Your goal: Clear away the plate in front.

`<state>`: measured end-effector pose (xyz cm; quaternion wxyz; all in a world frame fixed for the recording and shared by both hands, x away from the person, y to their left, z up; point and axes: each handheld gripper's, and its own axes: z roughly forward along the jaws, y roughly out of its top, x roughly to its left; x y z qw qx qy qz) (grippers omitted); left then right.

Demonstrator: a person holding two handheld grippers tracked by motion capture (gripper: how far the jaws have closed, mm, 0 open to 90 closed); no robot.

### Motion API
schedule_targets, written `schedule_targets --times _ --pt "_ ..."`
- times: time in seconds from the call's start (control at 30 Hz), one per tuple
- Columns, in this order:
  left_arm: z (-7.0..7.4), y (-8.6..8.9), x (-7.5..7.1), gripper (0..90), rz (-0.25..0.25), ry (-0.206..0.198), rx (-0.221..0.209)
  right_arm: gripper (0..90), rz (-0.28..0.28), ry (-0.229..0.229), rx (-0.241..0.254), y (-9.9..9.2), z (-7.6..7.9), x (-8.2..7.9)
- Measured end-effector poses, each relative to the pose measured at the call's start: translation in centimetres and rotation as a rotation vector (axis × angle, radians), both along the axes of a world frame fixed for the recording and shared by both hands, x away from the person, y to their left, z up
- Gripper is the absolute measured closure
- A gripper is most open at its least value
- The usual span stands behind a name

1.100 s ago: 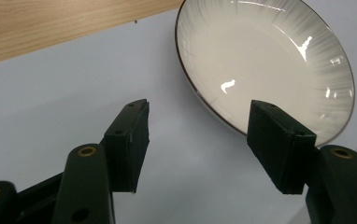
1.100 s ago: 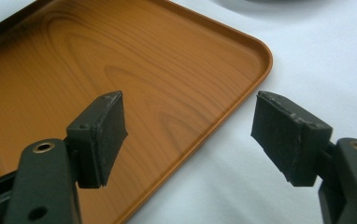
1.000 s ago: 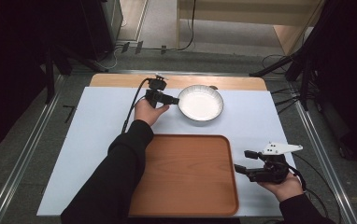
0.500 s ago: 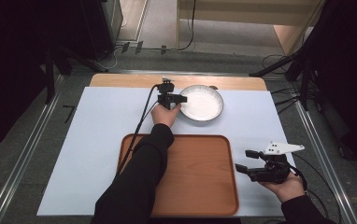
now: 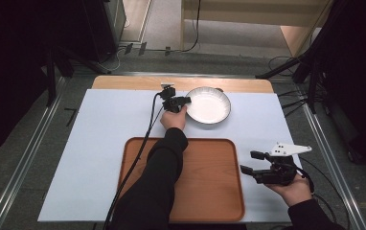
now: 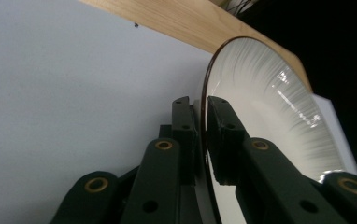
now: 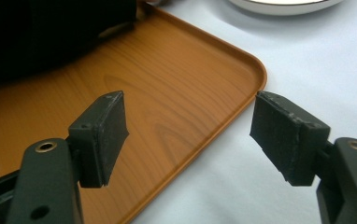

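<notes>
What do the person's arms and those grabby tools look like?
Both arms wear black sleeves. The left hand-held gripper is black, with a black cable trailing from it. The right hand-held gripper is black too, topped by a pale grey three-cornered plate. Their dark jaws carry flat rubbery pads and brass-coloured pivot pins.

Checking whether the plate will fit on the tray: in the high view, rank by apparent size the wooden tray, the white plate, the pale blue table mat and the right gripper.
1. Pale blue table mat
2. Wooden tray
3. White plate
4. Right gripper; it spans nearly the plate's width, but looks slighter.
</notes>
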<state>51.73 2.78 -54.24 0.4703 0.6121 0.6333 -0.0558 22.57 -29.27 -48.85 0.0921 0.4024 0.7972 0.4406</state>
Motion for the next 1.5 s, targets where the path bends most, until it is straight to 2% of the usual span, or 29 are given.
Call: schedule_targets --times 0.07,0.17,0.27,0.33,0.47,0.67,0.73,0.87,1.0,1.17,1.33,1.5 --pt "0.0 0.1 0.0 84.7 0.0 0.019 -0.008 27.7 -0.003 0.01 -0.002 0.0 0.0 0.0" --pt "0.0 0.3 0.2 84.7 -0.005 0.044 -0.025 27.8 -0.003 0.003 -0.005 -0.1 -0.1 0.1" --pt "0.2 0.6 0.3 84.1 -0.015 0.057 -0.042 28.9 -0.008 0.005 0.001 -0.3 -0.1 0.0" --pt "0.7 1.0 0.3 84.0 -0.023 0.055 -0.049 29.0 -0.01 0.004 0.006 -0.3 0.0 0.0" --pt "2.0 2.2 0.5 83.9 -0.043 0.038 -0.094 29.2 -0.015 -0.002 0.007 -0.4 0.0 0.0" --pt "4.2 4.0 0.1 83.9 -0.091 0.033 -0.082 29.1 -0.018 0.005 0.004 -0.5 0.0 0.1" --pt "4.7 4.6 -0.1 83.8 -0.093 0.041 -0.088 29.1 -0.019 0.005 0.004 -0.5 0.0 0.1" --pt "5.1 6.0 -0.6 83.8 -0.102 0.06 -0.116 29.1 -0.018 0.009 0.001 -0.5 0.0 0.0" --pt "5.6 7.1 -1.2 83.5 -0.127 0.053 -0.099 29.1 -0.022 0.008 0.004 -0.5 -0.1 0.0" --pt "6.1 8.3 -1.9 83.1 -0.15 0.065 -0.105 29.0 -0.025 0.004 0.004 -0.7 -0.2 -0.1" --pt "6.8 9.2 -2.5 82.8 -0.166 0.06 -0.1 28.9 -0.03 0.007 0.008 -0.6 -0.2 -0.2" --pt "7.5 10.2 -3.3 82.8 -0.175 0.056 -0.116 28.9 -0.031 0.015 0.004 -0.6 -0.2 -0.3"
